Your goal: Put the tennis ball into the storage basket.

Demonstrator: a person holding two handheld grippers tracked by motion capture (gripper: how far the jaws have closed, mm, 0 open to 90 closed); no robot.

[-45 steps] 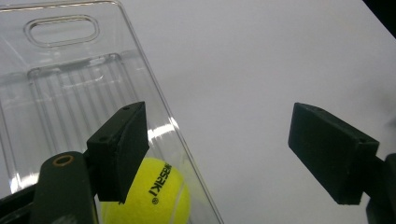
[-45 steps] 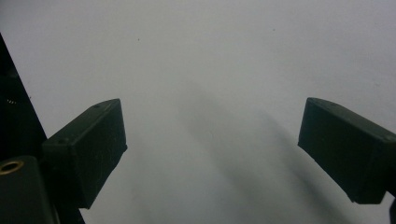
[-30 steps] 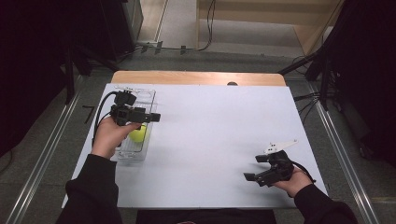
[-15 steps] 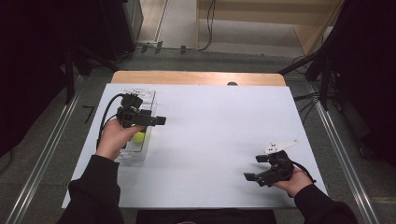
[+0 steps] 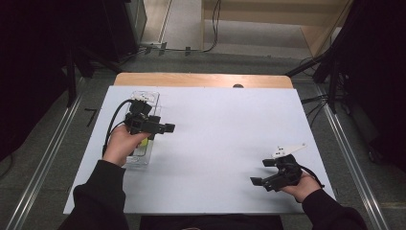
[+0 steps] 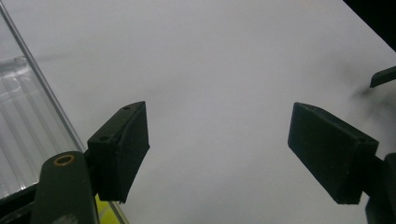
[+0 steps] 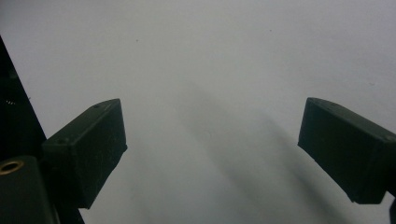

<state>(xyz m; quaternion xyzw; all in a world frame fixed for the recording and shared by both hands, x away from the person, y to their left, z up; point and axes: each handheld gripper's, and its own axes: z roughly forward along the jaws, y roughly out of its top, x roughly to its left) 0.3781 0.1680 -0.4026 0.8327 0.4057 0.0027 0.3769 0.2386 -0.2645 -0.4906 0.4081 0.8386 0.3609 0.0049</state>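
High view: the left claw [image 5: 163,128] hovers beside a clear plastic tray [image 5: 148,98] at the white bench's [image 5: 230,124] left side, a yellow-green object [image 5: 142,143] inside. A careless swing could knock that light tray.

Left gripper view: jaws apart, empty; ribbed glossy tray wall at left.

Right gripper view: the right claw [image 7: 212,154] gapes empty over matte bench.

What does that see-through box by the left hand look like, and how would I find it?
Start at the white table and go to its left edge. The clear box lies there lengthwise, partly under the left gripper. It is transparent, with something yellow showing inside.
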